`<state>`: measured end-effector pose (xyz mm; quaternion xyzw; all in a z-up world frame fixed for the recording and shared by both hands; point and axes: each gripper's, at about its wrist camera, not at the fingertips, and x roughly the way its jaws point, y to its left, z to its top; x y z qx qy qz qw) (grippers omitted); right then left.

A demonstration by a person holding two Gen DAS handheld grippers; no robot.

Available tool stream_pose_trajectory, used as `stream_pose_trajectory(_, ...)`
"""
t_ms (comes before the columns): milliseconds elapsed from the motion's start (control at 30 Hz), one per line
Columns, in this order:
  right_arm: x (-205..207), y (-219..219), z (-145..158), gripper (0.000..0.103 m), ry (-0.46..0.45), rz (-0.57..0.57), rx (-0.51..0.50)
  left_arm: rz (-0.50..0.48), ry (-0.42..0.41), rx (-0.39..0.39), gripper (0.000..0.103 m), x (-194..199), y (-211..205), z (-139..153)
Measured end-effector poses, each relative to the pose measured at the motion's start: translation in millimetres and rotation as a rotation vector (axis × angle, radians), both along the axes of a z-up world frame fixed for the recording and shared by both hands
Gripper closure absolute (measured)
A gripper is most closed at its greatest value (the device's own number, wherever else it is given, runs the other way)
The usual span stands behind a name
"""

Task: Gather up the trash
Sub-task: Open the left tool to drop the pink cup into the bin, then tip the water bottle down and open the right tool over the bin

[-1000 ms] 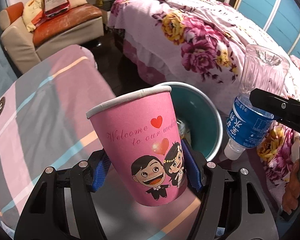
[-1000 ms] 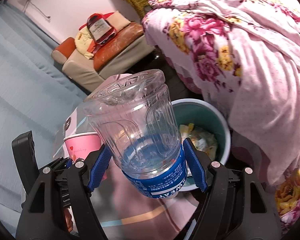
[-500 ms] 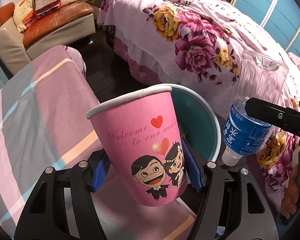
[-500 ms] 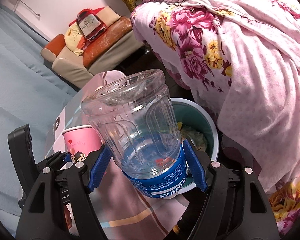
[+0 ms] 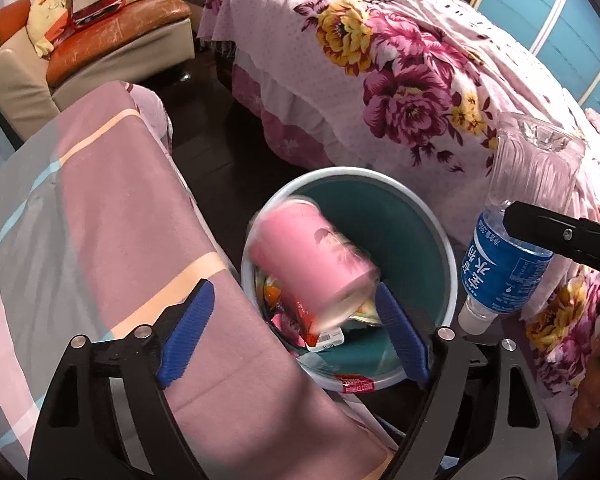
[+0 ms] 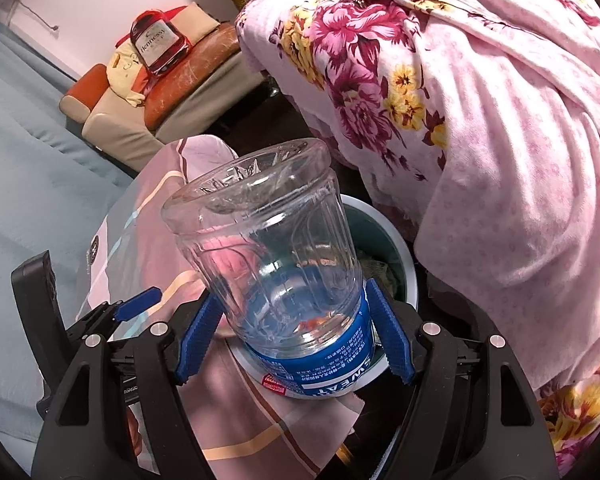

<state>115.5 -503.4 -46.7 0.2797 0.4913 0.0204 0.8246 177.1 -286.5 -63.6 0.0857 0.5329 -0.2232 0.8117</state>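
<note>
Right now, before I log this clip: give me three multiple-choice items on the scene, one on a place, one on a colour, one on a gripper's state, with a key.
1. Where is the pink paper cup?
A. between the left gripper's pads
B. tumbling over the round teal trash bin
C. on the flowered bedspread

2. What colour is the label on the clear plastic bottle?
A. red
B. green
C. blue

3. How is the right gripper?
A. shut on the bottle
B. open and empty
C. shut on the cup

Key: B, the blurred cup is clear of the left gripper, whose jaws have just been opening; C, the label band is blue; A, both blue pads press the bottle's sides.
</note>
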Motion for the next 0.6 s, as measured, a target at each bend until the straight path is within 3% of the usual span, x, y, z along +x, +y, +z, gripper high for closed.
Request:
stream_pose_trajectory(233, 5, 5, 0, 0.034, 0.016, 0.003, -0.008, 0.023, -0.013, 0.012, 0.011, 1, 9, 3)
stream_pose_trajectory(600, 12, 14, -3, 0.034, 0.04, 0.0, -0.022, 0.063, -0.015, -0.012, 0.011, 4, 33, 9)
